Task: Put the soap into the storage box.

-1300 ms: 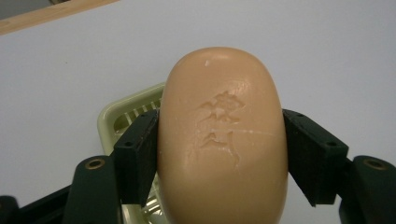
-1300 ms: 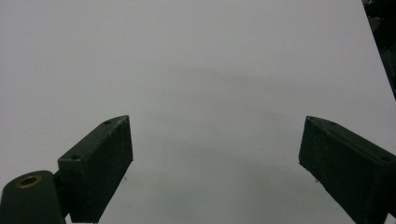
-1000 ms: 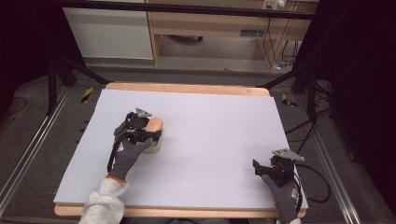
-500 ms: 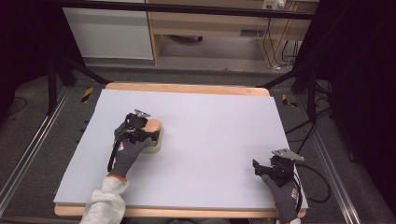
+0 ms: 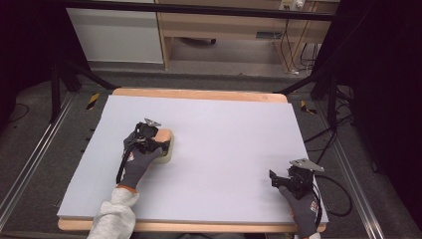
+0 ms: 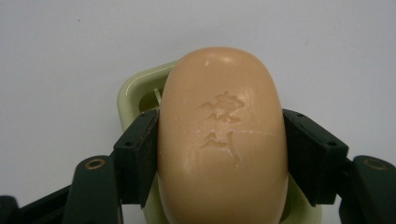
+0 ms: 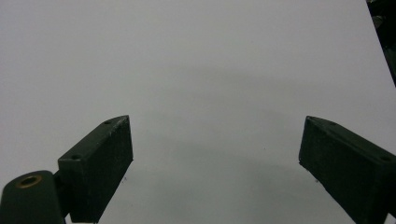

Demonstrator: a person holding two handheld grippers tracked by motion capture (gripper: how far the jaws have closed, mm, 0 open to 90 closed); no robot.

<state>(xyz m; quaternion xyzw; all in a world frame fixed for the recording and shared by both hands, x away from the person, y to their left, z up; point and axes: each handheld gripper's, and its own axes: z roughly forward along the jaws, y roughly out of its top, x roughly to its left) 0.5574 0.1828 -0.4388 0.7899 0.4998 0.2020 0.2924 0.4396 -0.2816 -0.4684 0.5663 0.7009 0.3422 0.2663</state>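
Gripping a peach-coloured bar of soap (image 6: 222,140) across its width, the left gripper (image 5: 160,143) holds it directly over a pale green soap dish (image 6: 135,91), whose rim peeks out behind and below the bar. Both black pads (image 6: 142,156) press flat against the bar's rounded sides, stamped face up toward the camera. In the high view the soap and dish sit on the left half of the grey mat (image 5: 229,134), under the gloved left hand (image 5: 137,164). Whether the bar already rests in the dish or hangs just above it cannot be told.

The main risk, as I judge it, lies in the smooth curved sides: the bar could squirt out of the pads, or land crooked on the rim and tip the light dish. Opening the jaws with the bar off-centre could leave it riding the edge.

The right gripper (image 5: 282,180) rests well apart at the mat's near right corner, jaws spread wide with nothing between them.
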